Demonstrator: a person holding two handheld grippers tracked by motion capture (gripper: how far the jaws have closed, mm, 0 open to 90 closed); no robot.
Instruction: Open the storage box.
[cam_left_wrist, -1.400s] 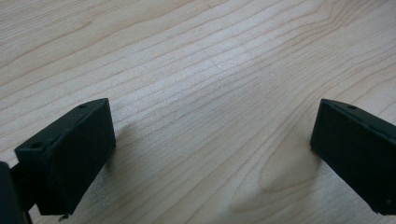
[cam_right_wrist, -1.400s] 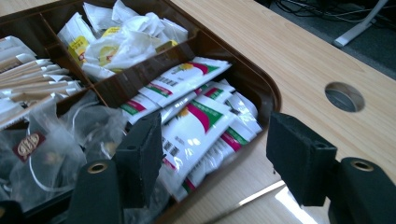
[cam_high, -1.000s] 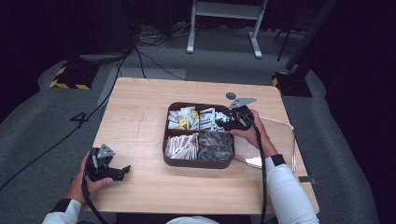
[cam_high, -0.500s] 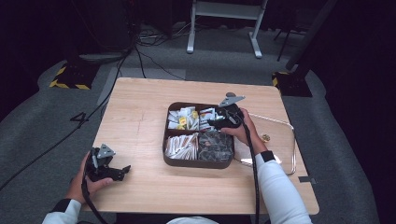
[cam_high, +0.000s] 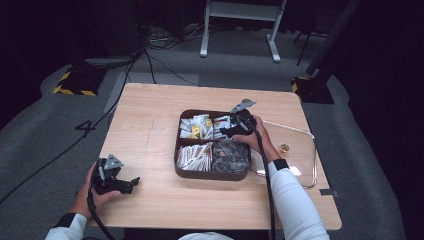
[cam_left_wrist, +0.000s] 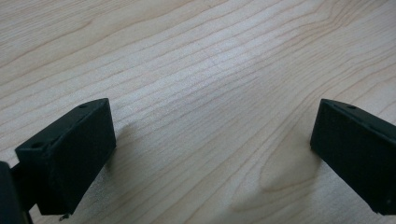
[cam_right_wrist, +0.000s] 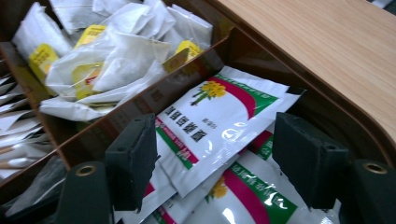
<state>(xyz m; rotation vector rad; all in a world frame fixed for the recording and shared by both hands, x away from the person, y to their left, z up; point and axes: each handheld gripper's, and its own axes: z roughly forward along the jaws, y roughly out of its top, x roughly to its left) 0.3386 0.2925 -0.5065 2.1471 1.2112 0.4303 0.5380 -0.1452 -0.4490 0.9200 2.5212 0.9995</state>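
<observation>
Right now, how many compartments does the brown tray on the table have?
4 in the tray: far left holds yellow-tagged tea bags, far right flower-printed white sachets, near left pale packets, near right dark packets.

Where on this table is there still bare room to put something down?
Bare wood lies left of the brown tray, between it and the left tongs, and along the near edge of the table. The tray is crowded with packets, and a clear lid sits at its right.
</observation>
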